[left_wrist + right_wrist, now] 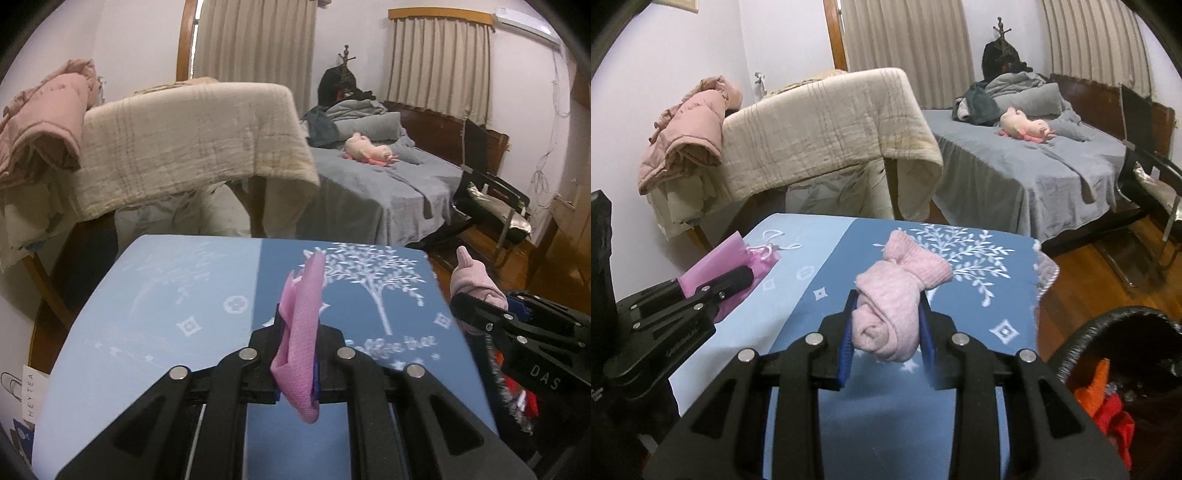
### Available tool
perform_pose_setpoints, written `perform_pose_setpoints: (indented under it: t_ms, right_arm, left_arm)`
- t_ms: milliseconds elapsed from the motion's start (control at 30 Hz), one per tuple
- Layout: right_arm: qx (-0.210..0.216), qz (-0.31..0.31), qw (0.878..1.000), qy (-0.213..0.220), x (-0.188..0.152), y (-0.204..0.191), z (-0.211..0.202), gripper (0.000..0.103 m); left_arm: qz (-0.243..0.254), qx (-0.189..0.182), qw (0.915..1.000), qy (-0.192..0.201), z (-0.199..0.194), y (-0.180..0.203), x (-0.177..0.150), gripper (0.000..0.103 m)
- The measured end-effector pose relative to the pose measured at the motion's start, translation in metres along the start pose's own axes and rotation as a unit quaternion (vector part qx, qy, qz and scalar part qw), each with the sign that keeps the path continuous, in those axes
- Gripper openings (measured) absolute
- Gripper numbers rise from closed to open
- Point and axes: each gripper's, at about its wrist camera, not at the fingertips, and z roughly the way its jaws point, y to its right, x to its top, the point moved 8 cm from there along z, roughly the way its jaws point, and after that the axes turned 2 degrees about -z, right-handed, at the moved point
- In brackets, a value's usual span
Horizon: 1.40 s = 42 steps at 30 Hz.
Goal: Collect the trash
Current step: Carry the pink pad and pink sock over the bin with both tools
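- Pink mesh pouch point(301, 343), left wrist view: soft, light, limp; left gripper point(297, 354) is clamped on its middle, above the blue cloth-covered tabletop point(177, 295).
- Rolled pink sock point(894, 306), right wrist view: squashy, light; right gripper point(886, 332) pinches its bulk. Only here do the pouch's white drawstring point(775, 240) and the black bin point(1119, 350) past the tabletop's right edge show fully.

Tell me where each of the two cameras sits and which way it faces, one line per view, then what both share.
Left wrist view: sits on the left gripper, looking forward and down over the blue tablecloth; its own fingers pinch a pink mesh bag, with the right gripper at the right edge.
Right wrist view: sits on the right gripper, same heading; its fingers clamp a pink knit roll, the left gripper at the left, a black bin lower right.
Shared: tablecloth, cream blanket, grey bed, curtains.
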Motion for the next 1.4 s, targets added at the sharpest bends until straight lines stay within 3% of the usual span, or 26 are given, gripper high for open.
perform_pose_setpoints:
  t_ms: [867,1400]
  right_arm:
    - [-0.050,0.015,0.997,0.055,-0.040,0.049,-0.143,0.029]
    - [-0.095,0.046,0.991,0.078,-0.061,0.098,-0.198,0.029]
  left_arm:
    - [0.057,-0.064,0.9959,0.028,-0.090,0.120,-0.017,0.011]
    - [0.094,-0.111,0.9887,0.034,-0.105,0.193,-0.028,0.011]
